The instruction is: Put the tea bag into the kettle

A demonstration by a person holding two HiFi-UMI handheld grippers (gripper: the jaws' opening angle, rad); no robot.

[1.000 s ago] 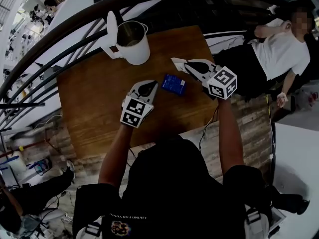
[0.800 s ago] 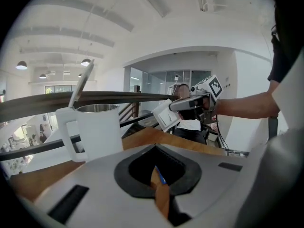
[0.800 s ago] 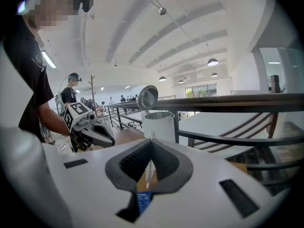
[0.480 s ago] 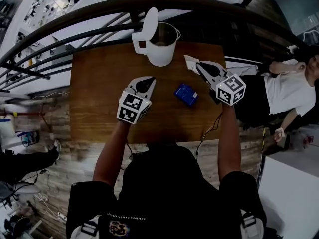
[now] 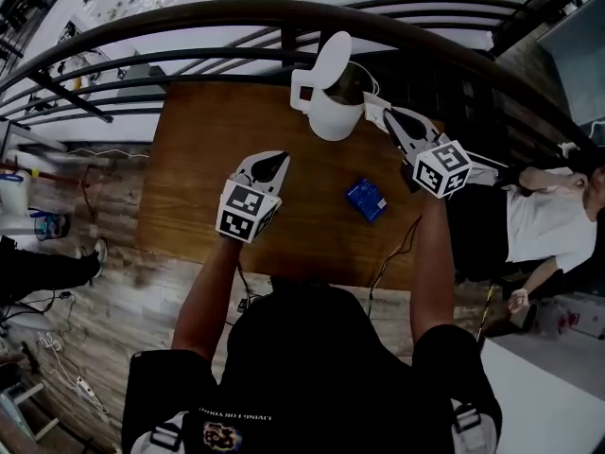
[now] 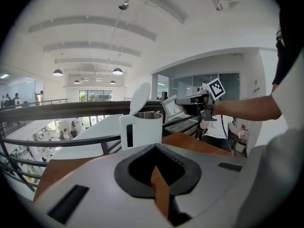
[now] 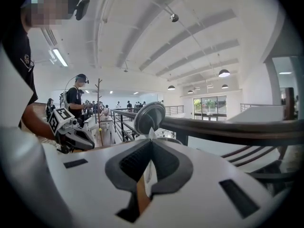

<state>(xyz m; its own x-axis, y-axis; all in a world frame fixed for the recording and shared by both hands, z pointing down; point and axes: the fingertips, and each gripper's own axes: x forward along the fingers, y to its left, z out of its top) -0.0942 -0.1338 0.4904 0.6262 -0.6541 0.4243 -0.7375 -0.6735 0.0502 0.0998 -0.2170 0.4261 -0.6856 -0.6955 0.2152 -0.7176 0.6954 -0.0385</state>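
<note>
A white kettle stands at the far edge of the wooden table, its lid flipped up. My right gripper is shut on a white tea bag, held right beside the kettle's right rim. The right gripper view shows the tea bag pinched between the jaws, with the raised lid just ahead. My left gripper hovers over the table's middle, shut with nothing in it. From the left gripper view the kettle is straight ahead, with the right gripper at its right.
A small blue box lies on the table under my right arm. A dark curved railing runs just behind the table and kettle. A seated person is off the table's right side.
My right gripper has carried the tea bag from right of the kettle up to its rim. The left gripper has stayed over the table's middle. My head view has shifted.
</note>
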